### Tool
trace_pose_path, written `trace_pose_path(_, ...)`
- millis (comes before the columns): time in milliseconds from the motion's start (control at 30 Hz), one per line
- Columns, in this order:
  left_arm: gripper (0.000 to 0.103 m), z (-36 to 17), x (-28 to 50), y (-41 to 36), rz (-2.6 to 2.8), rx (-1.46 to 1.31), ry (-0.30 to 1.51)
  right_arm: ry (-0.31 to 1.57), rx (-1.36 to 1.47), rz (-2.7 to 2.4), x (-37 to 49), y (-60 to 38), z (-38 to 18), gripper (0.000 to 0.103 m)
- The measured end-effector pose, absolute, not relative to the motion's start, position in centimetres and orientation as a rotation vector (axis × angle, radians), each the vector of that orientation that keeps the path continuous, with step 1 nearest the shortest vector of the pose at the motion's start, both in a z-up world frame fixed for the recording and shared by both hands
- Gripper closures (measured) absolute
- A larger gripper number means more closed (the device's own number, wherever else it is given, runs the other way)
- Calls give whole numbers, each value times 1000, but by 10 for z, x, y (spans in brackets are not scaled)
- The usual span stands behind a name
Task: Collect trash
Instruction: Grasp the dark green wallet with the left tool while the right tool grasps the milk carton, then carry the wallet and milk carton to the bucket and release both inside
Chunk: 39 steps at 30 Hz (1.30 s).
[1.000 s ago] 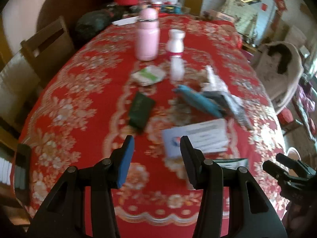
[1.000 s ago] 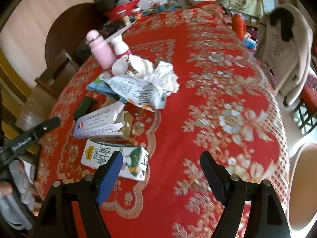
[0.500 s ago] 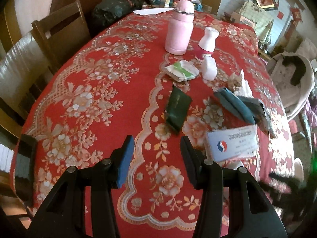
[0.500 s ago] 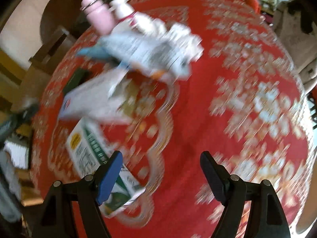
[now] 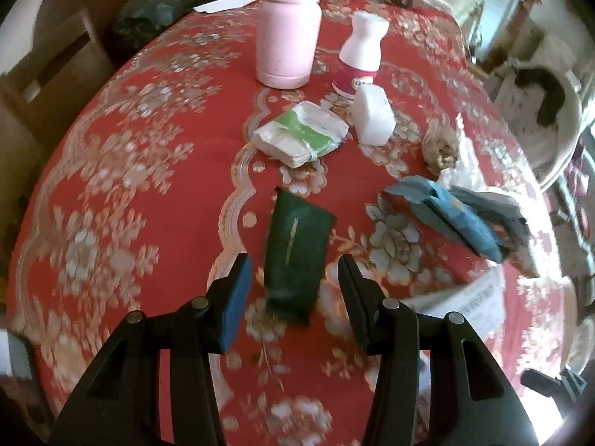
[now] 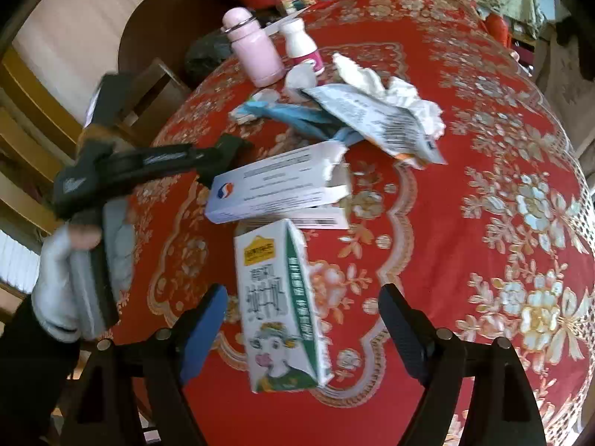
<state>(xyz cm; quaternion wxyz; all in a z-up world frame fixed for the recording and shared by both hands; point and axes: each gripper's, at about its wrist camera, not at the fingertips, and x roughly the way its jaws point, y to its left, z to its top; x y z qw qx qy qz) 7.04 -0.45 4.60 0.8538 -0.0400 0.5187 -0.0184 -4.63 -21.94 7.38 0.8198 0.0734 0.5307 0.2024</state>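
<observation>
Left wrist view: left gripper (image 5: 295, 290) gapes around a dark green packet (image 5: 295, 252); right gripper (image 6: 303, 319) is spread wide, straddling a milk carton (image 6: 277, 304).

A home dining room: floral red tablecloth (image 6: 502, 119), wooden chair (image 5: 55, 74), pink flask (image 5: 288, 33).

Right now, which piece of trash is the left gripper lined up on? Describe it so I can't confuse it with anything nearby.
On the red floral tablecloth, look just ahead of the left gripper, nearer than the pink bottle. The dark green flat packet lies there, its near end between the open fingers. Unlike the white-and-green packet and blue wrapper beyond, it is plain dark green.
</observation>
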Motion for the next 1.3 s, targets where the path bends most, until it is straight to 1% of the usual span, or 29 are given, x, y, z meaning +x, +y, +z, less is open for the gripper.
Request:
trace_pose_path(167,57,29,90,-2,-49,-47,1121,1135,120,401,-44,-198,61,22)
trace_pose_path(233,59,25,91,3,-68,-77,1131,1144,109,391,-42,-194,54,22)
trace_pose_path(267,64,24,92,6,-77,-97,1134,1148,101,384,-42,-192,52,22)
trace_pose_path(300,74,23,92,9,-85,-119,1139,1152,92,374,-42,-190,50,23)
trace_pose_path(367,77,24,88,14,-98,-140,1135,1157,93,371,-42,-190,46,45)
trace_pose_path(400,81,25,85,15,-101,-140,1133,1159,107,374,-42,-192,45,49)
trace_pose_path(433,86,28,81,16,-103,-138,1128,1159,116,371,-41,-194,46,49)
trace_pose_path(633,87,58,49,17,-121,-185,1105,1103,150,391,-50,-213,67,49)
trace_pose_path(800,87,87,16,-5,-154,-177,1069,1068,178,378,-53,-241,85,49)
trace_pose_path(1100,87,119,-19,-86,-260,-107,1031,1026,222,311,-74,-297,104,49)
trace_pose_path(1300,87,127,-30,-148,-358,-47,1026,1002,266,218,-90,-349,111,49)
